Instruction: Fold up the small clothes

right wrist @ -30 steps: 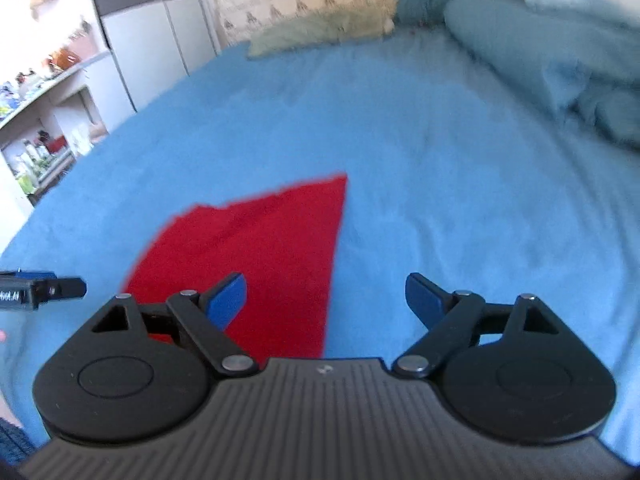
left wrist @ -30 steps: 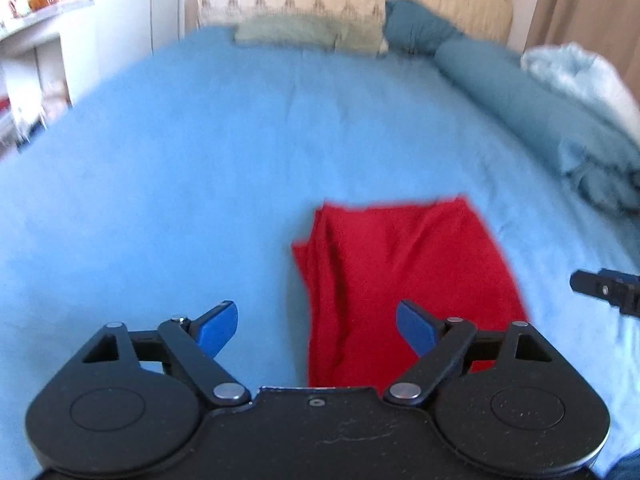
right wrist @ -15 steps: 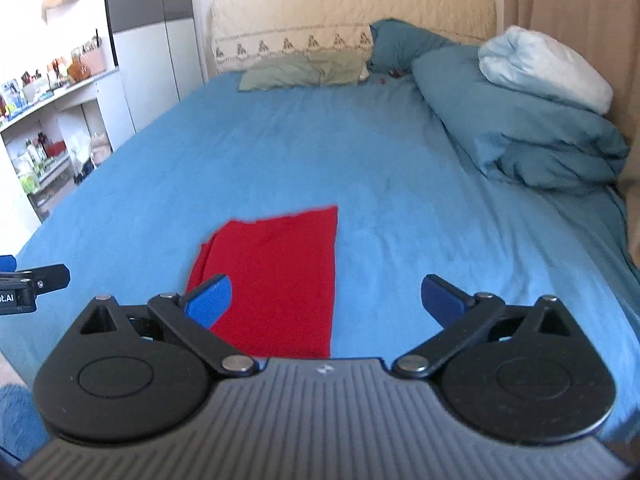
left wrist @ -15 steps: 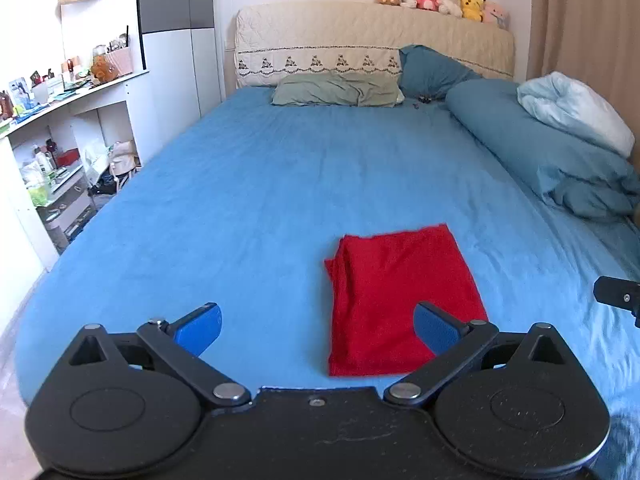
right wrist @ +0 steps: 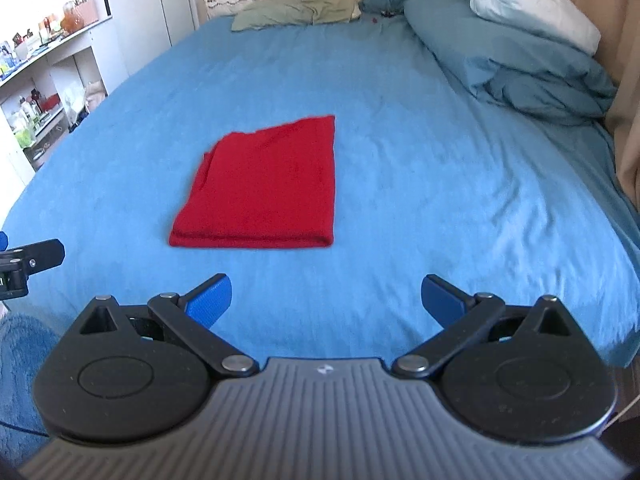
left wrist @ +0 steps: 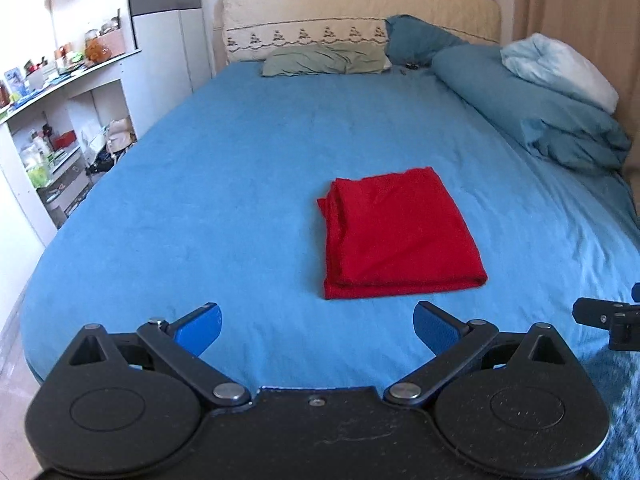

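Note:
A red cloth (left wrist: 396, 236) lies folded into a flat rectangle on the blue bed sheet (left wrist: 224, 184), near the foot of the bed. In the right wrist view the same red cloth (right wrist: 264, 192) sits left of centre. My left gripper (left wrist: 316, 326) hangs over the bed's foot edge, short of the cloth, open with nothing between its blue pads. My right gripper (right wrist: 326, 298) is likewise open and empty, pulled back from the cloth. Each gripper's tip shows at the edge of the other's view.
A bunched blue duvet (left wrist: 532, 120) with a pale blanket (left wrist: 560, 72) lies along the right side. Pillows (left wrist: 324, 60) rest at the headboard, plush toys above. White shelves (left wrist: 60, 128) with clutter stand left of the bed. A blue rug (right wrist: 20, 356) lies on the floor.
Both grippers have drawn back and up from the red cloth, which now looks smaller and farther away. The left jaws have widened slightly. The cloth stays folded on the sheet.

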A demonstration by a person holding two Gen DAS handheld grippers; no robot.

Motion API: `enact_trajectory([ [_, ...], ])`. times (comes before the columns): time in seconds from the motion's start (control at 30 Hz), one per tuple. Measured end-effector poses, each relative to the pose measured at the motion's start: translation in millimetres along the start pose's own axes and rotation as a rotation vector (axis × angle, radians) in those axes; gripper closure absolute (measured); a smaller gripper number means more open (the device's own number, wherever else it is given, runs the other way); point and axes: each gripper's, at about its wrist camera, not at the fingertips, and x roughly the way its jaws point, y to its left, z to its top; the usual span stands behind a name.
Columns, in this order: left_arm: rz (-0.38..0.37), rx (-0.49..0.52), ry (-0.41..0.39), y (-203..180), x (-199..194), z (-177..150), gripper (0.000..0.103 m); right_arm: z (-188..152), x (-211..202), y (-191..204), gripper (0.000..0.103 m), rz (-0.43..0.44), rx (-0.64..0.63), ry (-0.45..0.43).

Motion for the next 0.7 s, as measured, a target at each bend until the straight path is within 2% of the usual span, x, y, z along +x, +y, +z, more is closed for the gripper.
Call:
enact_trajectory([
  [0.33,-0.011,0.016,-0.015,-3.4,-1.2,-6.5,0.000,-5.9,-2.2,-1.3,0.000,-0.037,-0.002,0.006],
  [0.7,0.003,0.011,-0.025,-4.9,-4.6,-8.5,0.000,-5.2,-2.4,-2.0,0.000,-0.035,-0.002,0.006],
])
